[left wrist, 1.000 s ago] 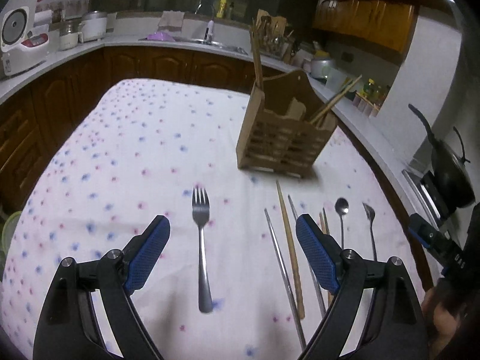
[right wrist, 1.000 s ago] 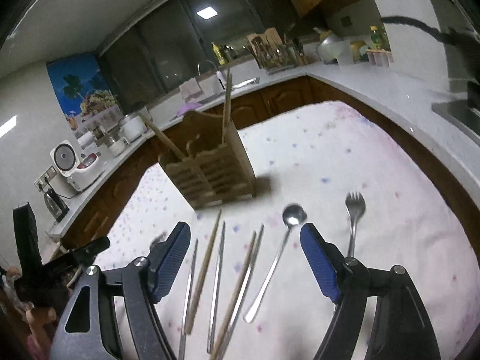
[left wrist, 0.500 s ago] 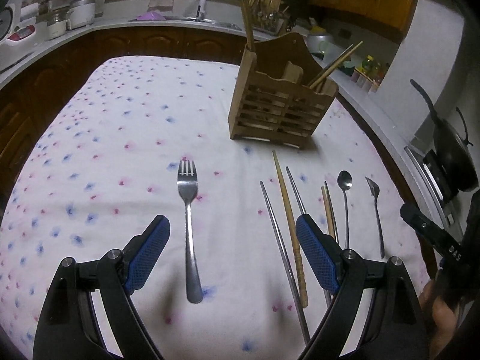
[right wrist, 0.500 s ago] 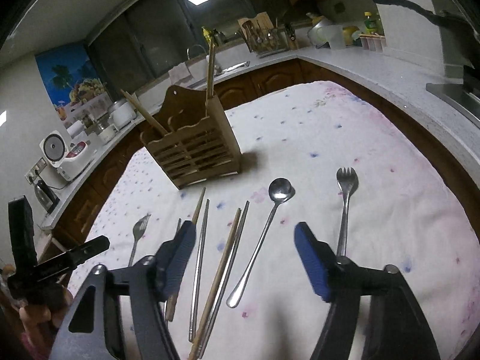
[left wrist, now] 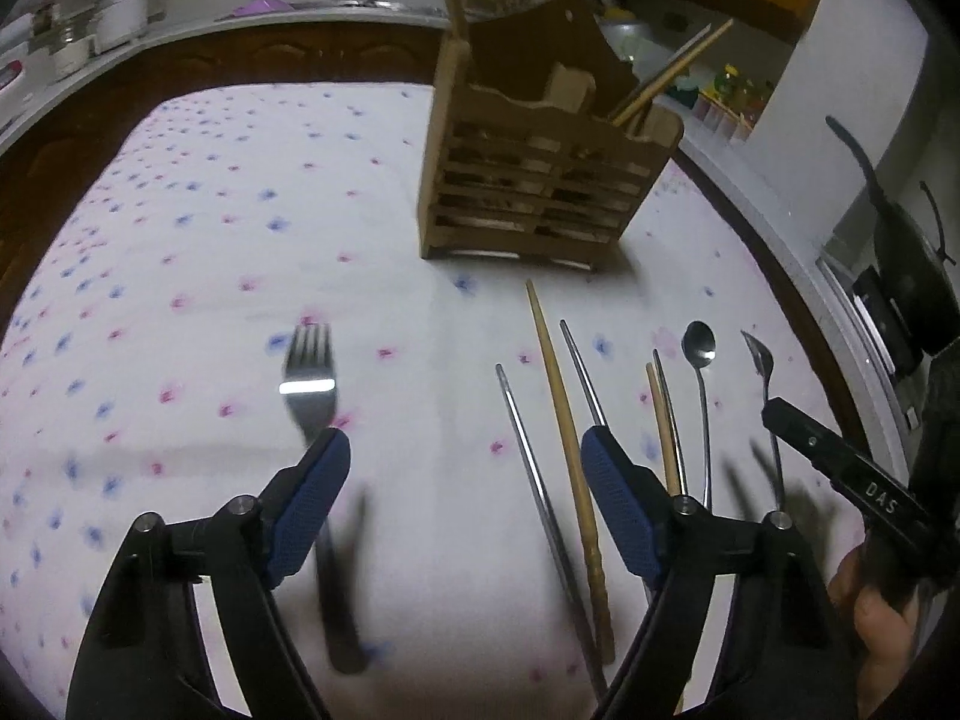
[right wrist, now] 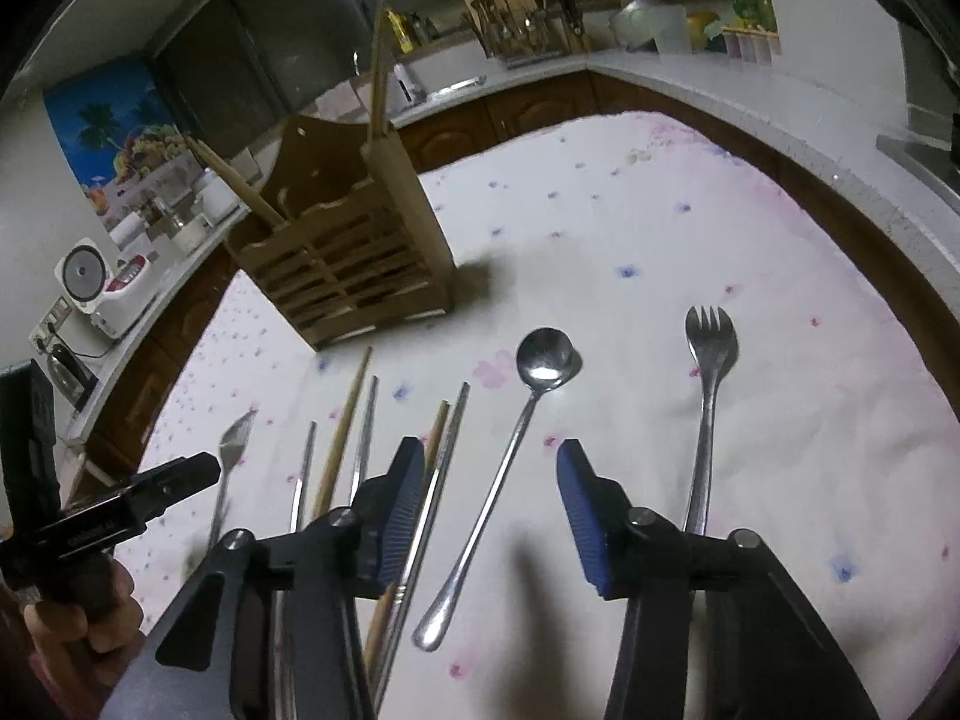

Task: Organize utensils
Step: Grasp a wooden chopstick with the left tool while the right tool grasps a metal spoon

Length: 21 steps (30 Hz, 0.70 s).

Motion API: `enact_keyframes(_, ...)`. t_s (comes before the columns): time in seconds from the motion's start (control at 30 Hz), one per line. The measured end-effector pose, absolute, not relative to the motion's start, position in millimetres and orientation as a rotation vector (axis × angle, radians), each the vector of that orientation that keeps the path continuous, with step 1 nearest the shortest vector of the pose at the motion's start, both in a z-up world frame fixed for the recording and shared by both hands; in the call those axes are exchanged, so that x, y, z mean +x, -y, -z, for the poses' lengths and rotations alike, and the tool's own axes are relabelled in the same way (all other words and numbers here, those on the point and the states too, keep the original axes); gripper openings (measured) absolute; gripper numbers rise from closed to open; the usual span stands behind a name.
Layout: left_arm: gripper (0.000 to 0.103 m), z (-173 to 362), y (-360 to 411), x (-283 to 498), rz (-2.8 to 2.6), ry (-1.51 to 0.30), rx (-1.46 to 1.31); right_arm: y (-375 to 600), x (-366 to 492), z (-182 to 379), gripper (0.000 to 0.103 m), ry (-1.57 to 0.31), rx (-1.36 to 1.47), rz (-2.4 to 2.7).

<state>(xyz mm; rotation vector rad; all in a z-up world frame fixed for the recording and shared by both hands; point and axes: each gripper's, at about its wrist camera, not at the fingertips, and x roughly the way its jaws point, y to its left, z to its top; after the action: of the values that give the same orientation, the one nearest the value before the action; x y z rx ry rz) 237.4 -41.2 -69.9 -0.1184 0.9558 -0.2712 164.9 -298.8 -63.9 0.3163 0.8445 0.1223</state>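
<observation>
A wooden utensil holder (left wrist: 540, 192) (right wrist: 348, 258) stands on the flowered tablecloth with two chopsticks in it. In front of it lie a large steel fork (left wrist: 312, 384) (right wrist: 231, 450), several wooden and metal chopsticks (left wrist: 564, 420) (right wrist: 342, 432), a long spoon (left wrist: 701, 354) (right wrist: 528, 414) and a small fork (left wrist: 762, 366) (right wrist: 708, 360). My left gripper (left wrist: 465, 498) is open low over the cloth, its left finger over the large fork's handle. My right gripper (right wrist: 489, 516) is open, straddling the spoon's handle.
The table (left wrist: 210, 228) is ringed by kitchen counters with a rice cooker (right wrist: 99, 288), a sink and a dish rack (right wrist: 522, 30). A black wok (left wrist: 906, 276) sits on the stove at the right.
Both grippers have moved down and forward toward the utensils. The left one now reaches the large fork's handle. The right one has narrowed and sits over the spoon's handle.
</observation>
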Motion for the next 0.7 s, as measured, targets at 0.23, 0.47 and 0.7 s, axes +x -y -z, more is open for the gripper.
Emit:
enact_keyframes(0.23, 0.065, 81, 71, 273, 0.322, -1.014, -0.059, 302, 194, 81, 0.035, -0.915, 0.300, -0.113)
enact_keyframes(0.47, 0.048, 89, 97, 314, 0.328, -1.064, 0.008, 299, 216, 90, 0.032, -0.953, 0.273, -0.106)
enact_keyframes(0.7, 0.039, 98, 115, 334, 0.319, -1.074, 0.088, 295, 229, 96, 0.024, -0.976, 0.235, -0.074)
